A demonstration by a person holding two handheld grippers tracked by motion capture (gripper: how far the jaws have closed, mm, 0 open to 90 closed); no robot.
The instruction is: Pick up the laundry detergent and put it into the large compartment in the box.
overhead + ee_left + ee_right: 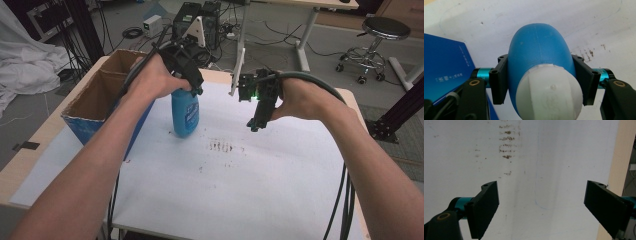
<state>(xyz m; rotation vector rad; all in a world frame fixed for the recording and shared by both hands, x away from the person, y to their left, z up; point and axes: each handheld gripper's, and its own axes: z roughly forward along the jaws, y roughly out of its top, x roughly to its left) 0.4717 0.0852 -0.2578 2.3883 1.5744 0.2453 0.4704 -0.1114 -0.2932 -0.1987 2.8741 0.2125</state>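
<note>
A blue plastic bottle (pixel 185 116) with a white cap stands upright on the white sheet, just right of the cardboard box. My left gripper (pixel 193 91) comes down from above and is shut on the bottle's upper part. In the left gripper view both black pads (pixel 500 80) press the sides of the blue bottle (pixel 537 50) just below its white cap (pixel 549 93). My right gripper (pixel 256 124) hovers to the right of the bottle, pointing down at the sheet. Its jaws stand wide open, and only bare paper lies between its fingers (pixel 485 207).
An open cardboard box (pixel 100 95) with a blue outer wall (pixel 444 67) sits at the table's left. A white paper sheet (pixel 260 180) covers the table and has brown smudges (pixel 220 146) in the middle. The table's wooden edge (pixel 615 157) runs at the right. A stool (pixel 380 30) stands beyond.
</note>
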